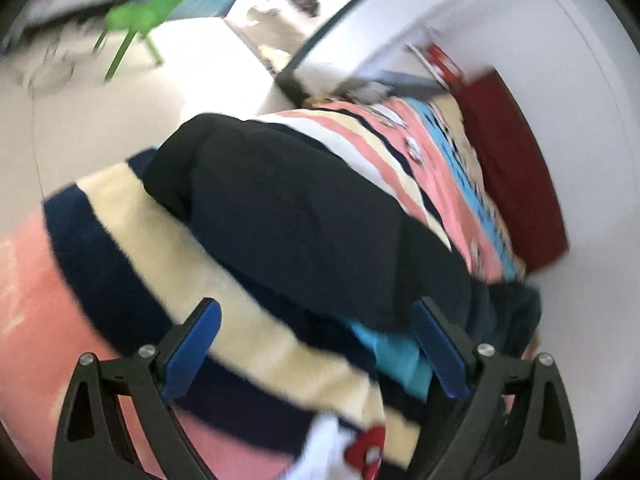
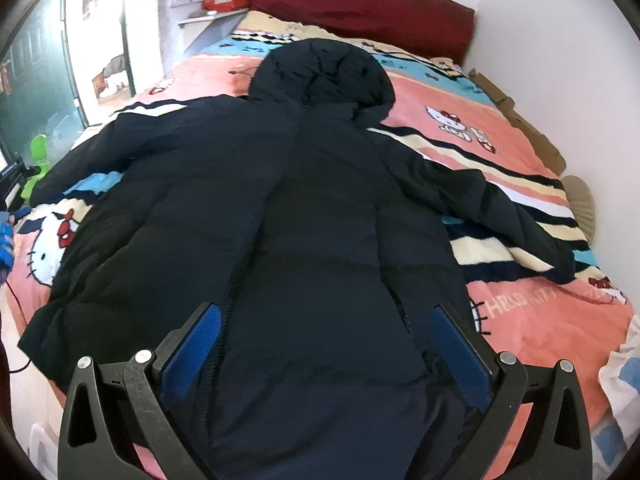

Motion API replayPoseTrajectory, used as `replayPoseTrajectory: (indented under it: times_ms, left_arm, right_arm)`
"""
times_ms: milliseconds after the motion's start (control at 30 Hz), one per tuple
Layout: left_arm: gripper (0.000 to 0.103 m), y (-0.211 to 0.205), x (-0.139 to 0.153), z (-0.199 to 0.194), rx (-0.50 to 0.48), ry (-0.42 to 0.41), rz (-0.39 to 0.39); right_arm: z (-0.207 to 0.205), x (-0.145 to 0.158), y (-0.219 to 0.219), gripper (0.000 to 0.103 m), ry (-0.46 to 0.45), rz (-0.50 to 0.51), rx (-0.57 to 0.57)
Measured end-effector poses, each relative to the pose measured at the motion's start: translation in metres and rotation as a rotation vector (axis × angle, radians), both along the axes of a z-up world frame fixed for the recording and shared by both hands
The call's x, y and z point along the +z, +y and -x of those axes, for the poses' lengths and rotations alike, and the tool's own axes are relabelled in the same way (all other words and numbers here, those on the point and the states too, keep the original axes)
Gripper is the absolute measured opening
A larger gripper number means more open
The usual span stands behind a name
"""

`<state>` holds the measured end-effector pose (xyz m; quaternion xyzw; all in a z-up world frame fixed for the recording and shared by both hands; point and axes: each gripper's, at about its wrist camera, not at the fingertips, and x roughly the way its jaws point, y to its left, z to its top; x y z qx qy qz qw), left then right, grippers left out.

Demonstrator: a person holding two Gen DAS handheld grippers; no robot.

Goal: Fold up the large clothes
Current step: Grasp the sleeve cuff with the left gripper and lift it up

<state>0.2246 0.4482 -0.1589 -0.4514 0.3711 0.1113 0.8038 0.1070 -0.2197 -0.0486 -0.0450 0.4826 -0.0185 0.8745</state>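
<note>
One dark hooded puffer coat [image 2: 304,216] lies spread flat on the bed, hood [image 2: 320,74] toward the dark red headboard [image 2: 360,8] and both sleeves stretched out to the sides. Its right sleeve [image 2: 500,216] runs across the striped part of the blanket, while the other sleeve [image 1: 280,208] shows in the blurred left wrist view as a dark mass over cream and navy stripes. Beneath the coat is a pink cartoon-cat blanket [image 2: 500,312] that covers the whole bed.

Over the coat's lower hem hangs the right gripper [image 2: 326,332], blue pads set wide apart with dark fabric showing between them; whether they touch the cloth cannot be told. At the bed's side hangs the left gripper [image 1: 316,332], its fingers likewise spread and holding nothing, over blanket and sleeve.

Farther out, a green plastic chair [image 1: 140,20] stands on the pale floor [image 1: 100,120], and a red box [image 2: 224,2] sits on a shelf beside the headboard.
</note>
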Motion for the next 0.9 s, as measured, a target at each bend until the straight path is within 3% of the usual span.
replayPoseTrajectory:
  times_ms: [133, 300, 367, 433, 467, 500, 567, 700, 900]
  left_arm:
    - [0.095, 0.02, -0.027, -0.016, 0.084, 0.029, 0.098]
    - [0.093, 0.032, -0.04, -0.023, 0.2, 0.042, 0.17]
    - [0.079, 0.039, -0.043, -0.026, 0.245, 0.054, 0.188]
    - [0.037, 0.045, -0.049, -0.026, 0.269, 0.067, 0.207]
    - [0.027, 0.049, -0.053, -0.026, 0.275, 0.072, 0.23]
    - [0.019, 0.05, -0.057, -0.024, 0.274, 0.061, 0.264]
    - [0.014, 0.053, -0.06, -0.018, 0.278, 0.034, 0.308]
    - [0.007, 0.044, -0.035, -0.015, 0.211, -0.021, 0.227]
    - [0.005, 0.031, 0.012, -0.011, 0.146, -0.097, 0.155]
  right_arm:
    - [-0.006, 0.0, -0.001, 0.102, 0.006, 0.003, -0.01]
    - [-0.012, 0.006, -0.003, 0.102, -0.017, 0.007, -0.015]
    - [-0.013, 0.007, -0.006, 0.102, -0.028, 0.0, -0.019]
    - [-0.012, 0.009, -0.009, 0.102, -0.037, -0.012, -0.021]
    - [-0.011, 0.009, -0.011, 0.102, -0.042, -0.01, -0.02]
    - [-0.01, 0.01, -0.013, 0.102, -0.045, -0.01, -0.019]
    - [-0.009, 0.011, -0.018, 0.102, -0.052, -0.009, -0.019]
    - [-0.005, 0.017, -0.029, 0.102, -0.073, -0.035, -0.043]
    - [0.003, 0.027, -0.038, 0.102, -0.113, -0.054, -0.051]
